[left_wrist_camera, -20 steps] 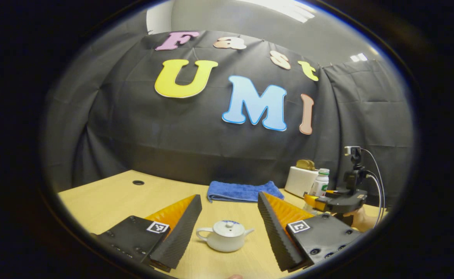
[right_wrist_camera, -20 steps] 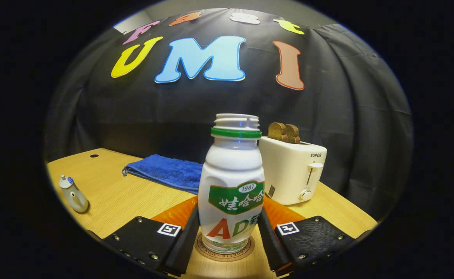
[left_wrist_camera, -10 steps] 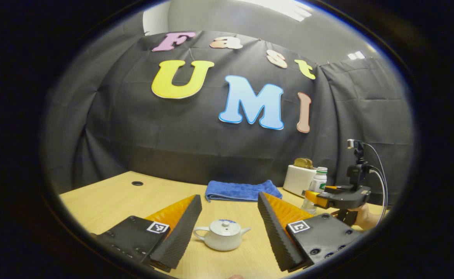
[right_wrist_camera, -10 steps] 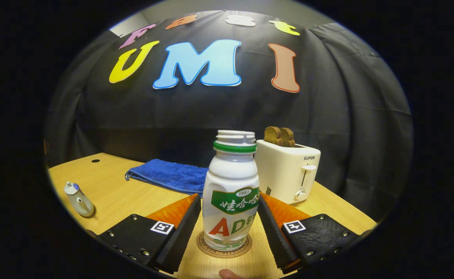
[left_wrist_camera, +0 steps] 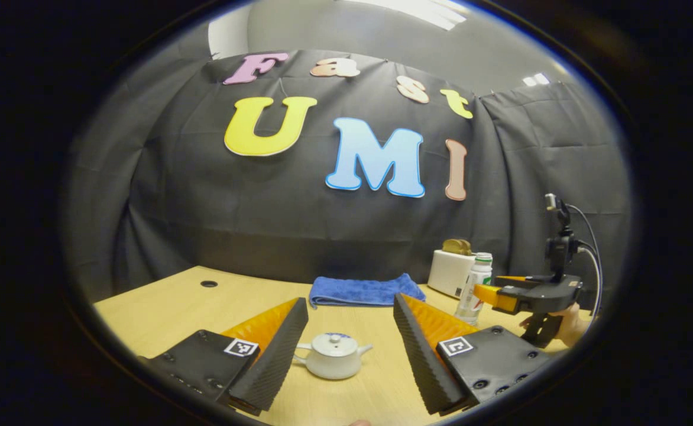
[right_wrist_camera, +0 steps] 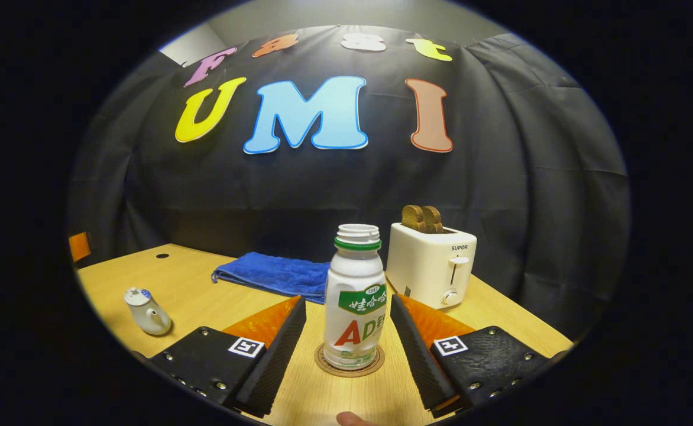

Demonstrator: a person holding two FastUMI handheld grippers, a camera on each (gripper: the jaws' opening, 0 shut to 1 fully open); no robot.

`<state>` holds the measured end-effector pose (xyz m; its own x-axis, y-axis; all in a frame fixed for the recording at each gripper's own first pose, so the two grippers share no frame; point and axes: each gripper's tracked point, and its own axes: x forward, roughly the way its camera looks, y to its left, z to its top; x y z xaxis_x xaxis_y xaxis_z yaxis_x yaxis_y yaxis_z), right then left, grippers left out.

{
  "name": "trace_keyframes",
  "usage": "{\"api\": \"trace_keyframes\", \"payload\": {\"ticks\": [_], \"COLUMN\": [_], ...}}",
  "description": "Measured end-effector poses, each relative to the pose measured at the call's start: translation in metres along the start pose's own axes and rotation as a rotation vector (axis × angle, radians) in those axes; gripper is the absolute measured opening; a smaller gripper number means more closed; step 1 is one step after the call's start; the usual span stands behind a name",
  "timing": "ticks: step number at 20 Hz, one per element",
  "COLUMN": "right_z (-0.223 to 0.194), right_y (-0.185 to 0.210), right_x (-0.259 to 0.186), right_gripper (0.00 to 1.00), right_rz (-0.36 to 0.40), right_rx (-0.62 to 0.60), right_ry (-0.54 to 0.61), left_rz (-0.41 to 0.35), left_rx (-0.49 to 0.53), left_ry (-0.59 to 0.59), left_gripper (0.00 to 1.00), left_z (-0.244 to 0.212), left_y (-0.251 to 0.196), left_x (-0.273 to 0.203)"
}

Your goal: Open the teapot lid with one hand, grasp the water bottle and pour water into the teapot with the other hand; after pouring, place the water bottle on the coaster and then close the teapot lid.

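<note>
Right gripper (right_wrist_camera: 346,307): jaws spread wide, empty; water bottle (right_wrist_camera: 355,302) upright on the coaster (right_wrist_camera: 349,368), just ahead between the fingers, untouched. Left gripper (left_wrist_camera: 349,310): jaws wide, empty; lidded teapot (left_wrist_camera: 333,355) on the table (left_wrist_camera: 169,307) between them, untouched.

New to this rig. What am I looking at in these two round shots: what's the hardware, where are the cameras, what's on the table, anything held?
No robot arm here: a person holds a two-finger gripper in each hand, and a fisheye camera rides on each, looking along its fingers. In the left gripper view, the left gripper is open, with the white teapot standing lid-on between its fingers, untouched. The right gripper and the hand that holds it show off to the side. In the right gripper view, the right gripper is open around the water bottle, which stands uncapped on a round coaster. Also on the wooden table: a blue towel and a white toaster with toast in it. Nothing is held.
</note>
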<state>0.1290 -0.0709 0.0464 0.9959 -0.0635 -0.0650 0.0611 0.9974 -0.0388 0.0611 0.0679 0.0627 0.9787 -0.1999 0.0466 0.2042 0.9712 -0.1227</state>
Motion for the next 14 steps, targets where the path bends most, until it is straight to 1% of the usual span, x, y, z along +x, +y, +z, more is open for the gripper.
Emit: {"api": "trace_keyframes", "payload": {"ticks": [4,6,7,10,14], "right_z": [0.008,0.007,0.009,0.003,-0.018], "right_y": [0.02,0.029,0.032,0.046,0.064], "right_x": [-0.038,-0.057,-0.067,-0.095,-0.12], "right_gripper": [0.89,0.89,0.89,0.89,0.89], "right_rz": [0.027,0.019,0.002,-0.018,-0.016], "right_rx": [-0.003,-0.011,-0.013,-0.017,-0.008], "right_ry": [-0.02,-0.027,-0.034,-0.055,-0.04], "left_rz": [-0.011,-0.01,-0.006,0.035,0.061], "left_rx": [-0.012,-0.01,-0.003,0.021,0.054], "left_ry": [0.009,0.006,0.003,0.001,0.005], "left_gripper": [0.97,0.99,0.99,0.99,0.99], "left_z": [-0.009,-0.014,-0.018,-0.029,-0.042], "left_y": [-0.016,-0.028,-0.034,-0.045,-0.065], "left_x": [-0.003,-0.007,-0.009,-0.017,-0.031]}}
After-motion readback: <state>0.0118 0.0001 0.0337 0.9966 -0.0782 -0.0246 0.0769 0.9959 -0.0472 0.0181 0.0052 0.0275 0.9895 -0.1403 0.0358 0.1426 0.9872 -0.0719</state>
